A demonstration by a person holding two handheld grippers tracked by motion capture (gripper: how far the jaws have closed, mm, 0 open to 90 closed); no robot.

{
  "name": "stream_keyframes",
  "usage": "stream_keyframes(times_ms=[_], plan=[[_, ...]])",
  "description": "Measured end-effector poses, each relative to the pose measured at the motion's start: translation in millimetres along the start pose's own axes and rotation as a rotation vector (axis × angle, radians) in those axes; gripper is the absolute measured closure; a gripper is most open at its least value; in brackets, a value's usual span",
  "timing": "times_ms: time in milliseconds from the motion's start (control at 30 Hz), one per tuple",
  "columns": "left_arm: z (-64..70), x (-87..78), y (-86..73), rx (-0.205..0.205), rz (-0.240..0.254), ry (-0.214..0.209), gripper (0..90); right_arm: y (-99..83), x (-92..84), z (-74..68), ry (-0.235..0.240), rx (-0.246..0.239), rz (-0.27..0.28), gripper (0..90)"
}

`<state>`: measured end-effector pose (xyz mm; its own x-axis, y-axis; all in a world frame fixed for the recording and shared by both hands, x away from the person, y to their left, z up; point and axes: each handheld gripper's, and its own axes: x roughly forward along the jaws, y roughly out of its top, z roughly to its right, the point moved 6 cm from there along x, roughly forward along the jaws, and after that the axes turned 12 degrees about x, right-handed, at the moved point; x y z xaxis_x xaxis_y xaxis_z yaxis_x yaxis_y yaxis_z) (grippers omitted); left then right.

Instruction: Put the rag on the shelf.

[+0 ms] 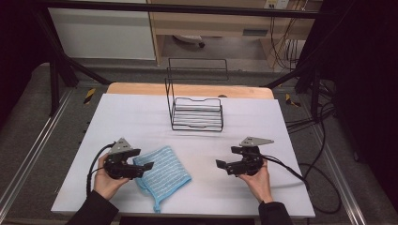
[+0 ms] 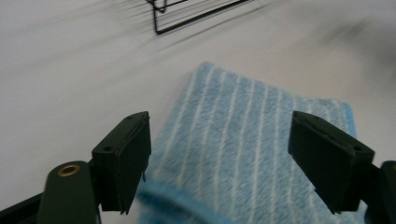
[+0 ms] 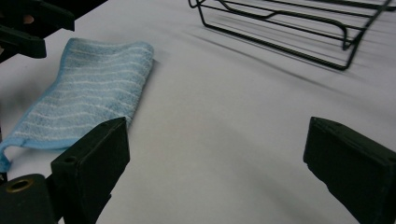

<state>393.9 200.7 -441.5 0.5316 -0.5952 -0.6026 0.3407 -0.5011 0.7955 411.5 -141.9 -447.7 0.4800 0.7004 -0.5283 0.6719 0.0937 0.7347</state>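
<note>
A folded blue towel with white stripes (image 1: pixel 162 176) lies flat near the front of the white table (image 1: pixel 136 117), with a loop at its front corner. My left gripper (image 1: pixel 145 158) hovers at the towel's left edge, jaws wide apart and gripping nothing. In the left gripper view the towel (image 2: pixel 243 140) lies below and beyond my left gripper (image 2: pixel 219 121). My right gripper (image 1: pixel 225 156) is held to the right of the towel, open, pointing left. In the right gripper view my right gripper (image 3: pixel 219 126) has bare table between its jaws, and the towel (image 3: pixel 88 93) lies farther off at the left.
A black wire rack (image 1: pixel 197 115) with a tall back frame stands at the middle back of the table; it also shows as the rack (image 2: pixel 187 14) and the rack (image 3: pixel 289 28). The left gripper (image 3: pixel 32 28) appears at the top left. Cables trail off both grippers.
</note>
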Motion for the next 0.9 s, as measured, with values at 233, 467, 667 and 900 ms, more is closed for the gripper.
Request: stream_keyframes(times_ms=[233, 467, 667, 900], plan=[[-22.6, -19.4, -18.7, -0.061, 0.026, 0.044, 13.8, 6.5, 29.6, -25.5, 0.032, -0.027, -0.049, 16.8], [-35.3, -24.2, -30.9, -0.078, 0.020, 0.080, 12.7, 3.7, 66.0, -54.0, 0.087, -0.048, -0.129, 30.1], [-37.6, -22.4, -35.0, -0.079, 0.012, 0.093, 12.6, -3.0, 93.6, -69.5, 0.115, -0.046, -0.187, 42.9], [-38.3, -20.0, -36.9, -0.077, 0.005, 0.091, 12.7, -17.2, 116.9, -74.2, 0.109, -0.072, -0.255, 58.8]])
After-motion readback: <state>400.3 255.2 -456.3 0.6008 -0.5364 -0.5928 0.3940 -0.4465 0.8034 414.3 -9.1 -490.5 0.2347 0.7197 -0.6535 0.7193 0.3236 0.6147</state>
